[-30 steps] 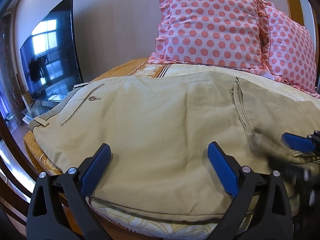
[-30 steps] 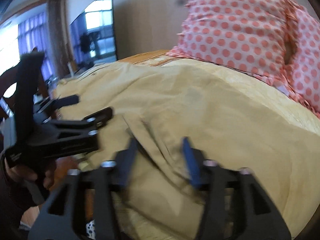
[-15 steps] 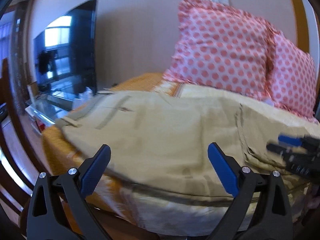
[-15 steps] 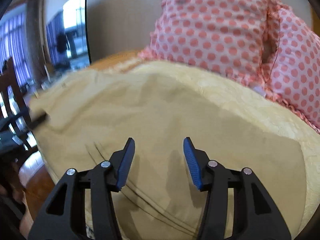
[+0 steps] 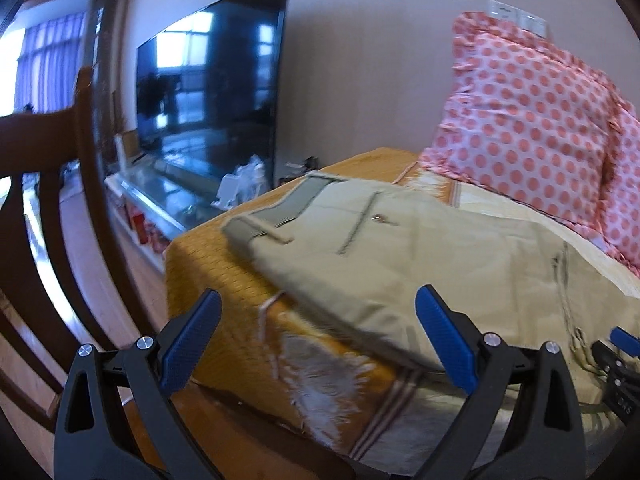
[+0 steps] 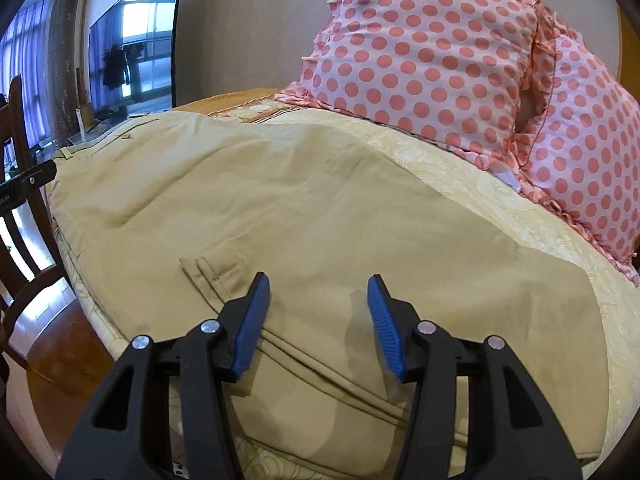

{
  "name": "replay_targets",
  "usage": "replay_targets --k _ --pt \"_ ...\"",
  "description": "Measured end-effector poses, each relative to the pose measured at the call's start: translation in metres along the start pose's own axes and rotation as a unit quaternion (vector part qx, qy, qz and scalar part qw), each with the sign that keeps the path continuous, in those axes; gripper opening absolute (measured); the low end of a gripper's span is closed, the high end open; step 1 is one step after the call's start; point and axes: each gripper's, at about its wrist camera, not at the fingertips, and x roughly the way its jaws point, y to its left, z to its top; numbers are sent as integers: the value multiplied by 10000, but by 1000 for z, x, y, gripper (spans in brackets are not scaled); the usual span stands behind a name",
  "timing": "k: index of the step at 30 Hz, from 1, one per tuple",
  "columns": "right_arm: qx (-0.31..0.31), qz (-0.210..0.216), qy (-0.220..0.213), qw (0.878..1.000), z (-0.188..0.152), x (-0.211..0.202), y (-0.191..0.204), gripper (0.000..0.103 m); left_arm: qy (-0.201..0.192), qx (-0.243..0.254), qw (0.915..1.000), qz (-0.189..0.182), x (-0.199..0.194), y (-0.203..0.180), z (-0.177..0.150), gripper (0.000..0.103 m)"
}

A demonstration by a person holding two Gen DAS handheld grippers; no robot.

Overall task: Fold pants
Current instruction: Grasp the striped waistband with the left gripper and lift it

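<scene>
Beige pants (image 6: 320, 208) lie folded flat on the bed, waistband toward the left end, a hem edge (image 6: 216, 268) folded back near the front. They also show in the left wrist view (image 5: 420, 248), with waistband and belt loop (image 5: 276, 220). My left gripper (image 5: 318, 340) is open and empty, off the bed's left front corner, away from the cloth. My right gripper (image 6: 318, 320) is open and empty, low over the pants near the front edge. Its tip shows at the right edge of the left wrist view (image 5: 624, 344).
Two pink polka-dot pillows (image 6: 420, 48) stand at the back of the bed. An orange bedspread (image 5: 224, 280) hangs over the left corner. A dark wooden chair (image 5: 60, 200) stands close on the left. A television (image 5: 212, 88) and low stand are beyond it.
My left gripper has drawn back and swung left, off the pants to the bed corner. My right gripper has moved forward over the pants and steadied there.
</scene>
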Motion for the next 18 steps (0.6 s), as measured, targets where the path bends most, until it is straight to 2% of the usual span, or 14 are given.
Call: replay_targets --k 3,6,11,18 --pt "-4 -108 -81 9999 -2 -2 1 56 149 -335 9993 -55 5 20 -1 99" --pt "-12 -177 -172 9997 -4 -3 -1 60 350 -810 9958 -262 15 44 0 99" --pt "130 -96 -216 9996 -5 -1 -7 66 623 -1545 9837 -678 32 75 4 99" --pt "182 -59 -248 9995 -6 1 -9 69 1008 -2030 9680 -1075 58 88 6 99"
